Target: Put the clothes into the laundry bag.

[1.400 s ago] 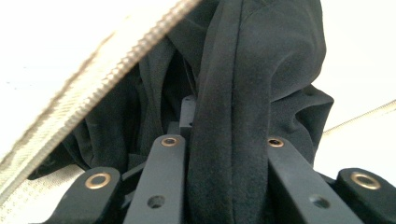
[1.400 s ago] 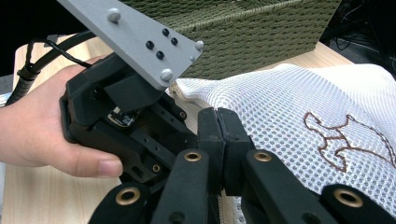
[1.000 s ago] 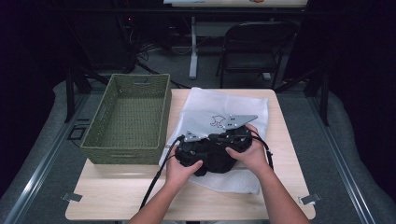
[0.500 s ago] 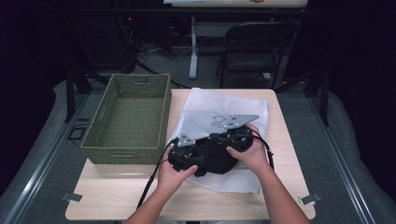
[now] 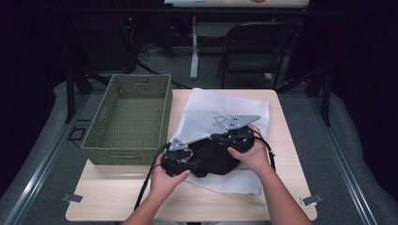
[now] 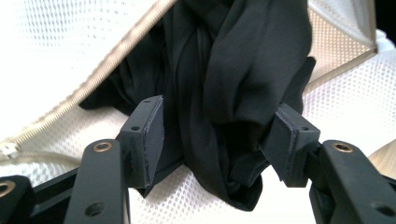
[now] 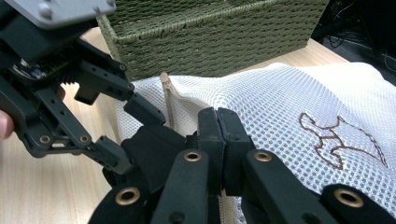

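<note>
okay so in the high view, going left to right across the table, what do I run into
Green woven basket → left claw, its jaws having just been opening around the black cloth → black cloth sticking out of the white mesh bag → right claw, at that bag's edge.

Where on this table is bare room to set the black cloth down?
Bare wood lies along the table's near edge, below the green basket, and on the right strip beside the white mesh bag. The middle is crowded.
</note>
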A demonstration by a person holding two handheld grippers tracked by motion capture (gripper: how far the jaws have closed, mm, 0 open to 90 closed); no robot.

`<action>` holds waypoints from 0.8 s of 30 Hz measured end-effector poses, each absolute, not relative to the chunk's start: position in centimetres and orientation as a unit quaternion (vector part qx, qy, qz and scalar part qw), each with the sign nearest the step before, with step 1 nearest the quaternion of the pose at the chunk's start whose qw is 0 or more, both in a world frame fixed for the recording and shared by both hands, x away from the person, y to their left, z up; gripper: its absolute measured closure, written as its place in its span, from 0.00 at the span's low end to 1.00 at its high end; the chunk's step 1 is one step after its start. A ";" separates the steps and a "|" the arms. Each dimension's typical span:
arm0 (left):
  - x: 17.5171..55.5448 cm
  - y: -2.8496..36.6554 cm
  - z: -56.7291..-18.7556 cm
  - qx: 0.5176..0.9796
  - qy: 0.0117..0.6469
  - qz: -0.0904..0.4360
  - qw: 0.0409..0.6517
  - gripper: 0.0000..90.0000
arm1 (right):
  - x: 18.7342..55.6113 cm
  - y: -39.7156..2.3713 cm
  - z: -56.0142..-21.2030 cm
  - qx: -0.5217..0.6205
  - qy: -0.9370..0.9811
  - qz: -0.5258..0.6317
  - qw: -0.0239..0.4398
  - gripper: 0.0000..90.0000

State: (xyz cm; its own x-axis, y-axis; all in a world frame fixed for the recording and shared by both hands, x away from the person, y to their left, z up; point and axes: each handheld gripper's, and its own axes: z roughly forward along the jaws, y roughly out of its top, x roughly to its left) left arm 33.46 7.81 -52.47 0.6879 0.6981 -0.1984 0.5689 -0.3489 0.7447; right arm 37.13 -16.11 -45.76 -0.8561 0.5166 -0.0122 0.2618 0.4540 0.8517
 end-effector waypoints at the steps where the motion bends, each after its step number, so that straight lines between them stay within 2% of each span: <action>1: 33.5 7.8 -52.8 0.818 0.390 0.075 0.416 0.46 | 37.1 -16.1 -45.8 0.231 0.842 0.468 0.136 0.99; 24: 34.1 6.2 -56.6 0.825 0.405 0.041 0.392 0.42 | 37.0 -15.8 -45.9 0.229 0.844 0.465 0.137 0.99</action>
State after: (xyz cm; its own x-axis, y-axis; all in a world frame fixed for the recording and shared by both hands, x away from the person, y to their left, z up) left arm 34.13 6.23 -56.65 0.6687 0.7005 -0.2492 0.6354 -0.3644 0.6808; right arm 36.97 -15.85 -45.87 -0.8579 0.5135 -0.0189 0.2589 0.4637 0.8473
